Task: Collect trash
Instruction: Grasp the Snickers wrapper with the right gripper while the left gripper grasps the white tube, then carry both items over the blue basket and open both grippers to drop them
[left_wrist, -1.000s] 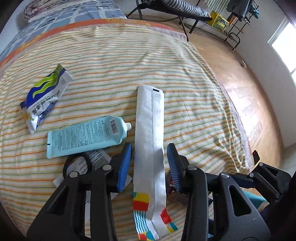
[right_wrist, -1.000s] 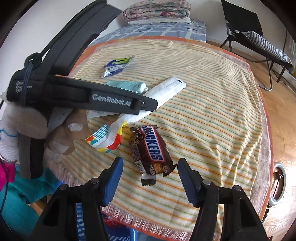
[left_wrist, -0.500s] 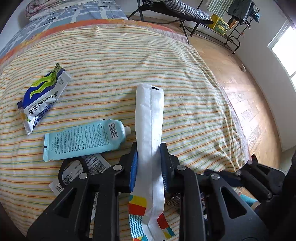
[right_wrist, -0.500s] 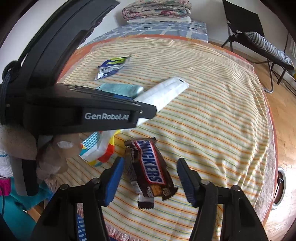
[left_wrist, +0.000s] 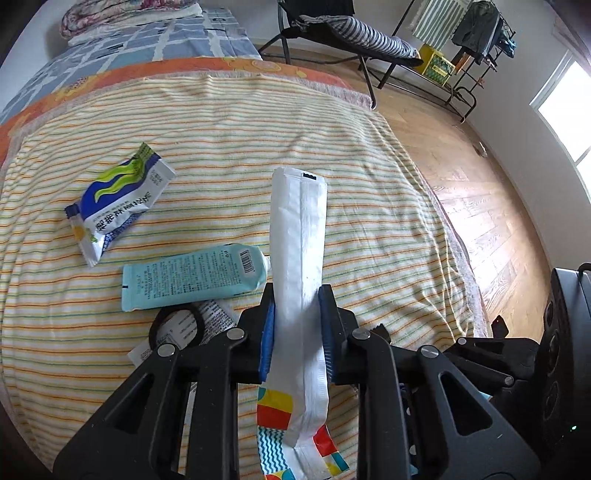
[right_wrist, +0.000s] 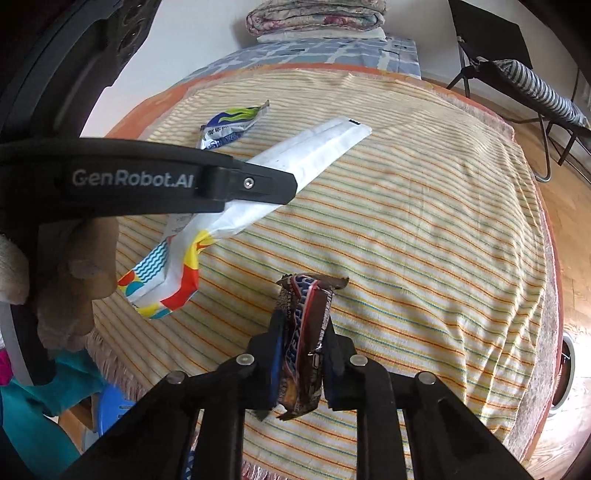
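Observation:
My left gripper (left_wrist: 296, 314) is shut on a long white wrapper (left_wrist: 299, 236) with a colourful end, held lifted above the striped cloth (left_wrist: 221, 122); it also shows in the right wrist view (right_wrist: 310, 155). My right gripper (right_wrist: 303, 339) is shut on a brown Snickers wrapper (right_wrist: 306, 317), held upright off the cloth. A blue-green snack packet (left_wrist: 118, 199), a light blue tube (left_wrist: 192, 277) and a printed paper slip with a black ring (left_wrist: 177, 325) lie on the cloth to the left.
The striped cloth (right_wrist: 424, 206) covers a round table. Folded bedding (right_wrist: 317, 14) lies at the back. A folding chair (left_wrist: 351, 33) and a clothes rack (left_wrist: 480, 33) stand on the wooden floor to the right. A blue bin (right_wrist: 110, 406) sits below the table edge.
The left gripper shut on the long white wrapper and lifted it. The right gripper moved over the Snickers wrapper, shut on it and raised it.

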